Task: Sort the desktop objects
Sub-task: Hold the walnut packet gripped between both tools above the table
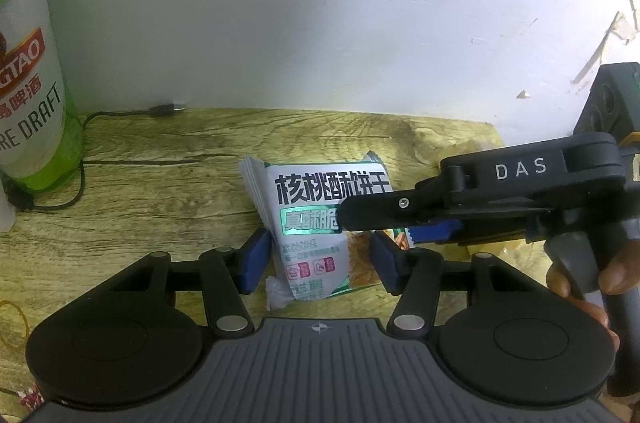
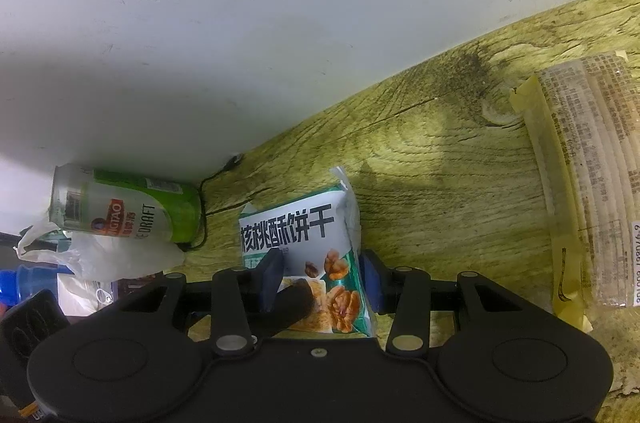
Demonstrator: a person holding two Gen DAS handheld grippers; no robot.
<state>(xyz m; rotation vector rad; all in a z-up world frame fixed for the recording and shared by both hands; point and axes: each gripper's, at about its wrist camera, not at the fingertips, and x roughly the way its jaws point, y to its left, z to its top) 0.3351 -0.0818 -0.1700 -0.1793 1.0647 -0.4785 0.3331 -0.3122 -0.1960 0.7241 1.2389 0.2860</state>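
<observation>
The step looks like a handover or joint pickup: the biscuit packet (image 1: 308,223) lies mid-table between the spread fingers of the left gripper (image 1: 318,255), while the right gripper (image 2: 320,273), entering from three o'clock, appears clamped on it, so next lift.

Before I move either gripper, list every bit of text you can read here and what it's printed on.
"核桃酥饼干" on the biscuit packet.
"WALNUT BISCUITS", small, under it on the same packet.
"GTAO" and "RE DRAFT", both cut off, on the green beer can.
"DAS" on the right gripper arm.
Fine print and barcode digits on the long tan packet: too blurred to read.
</observation>
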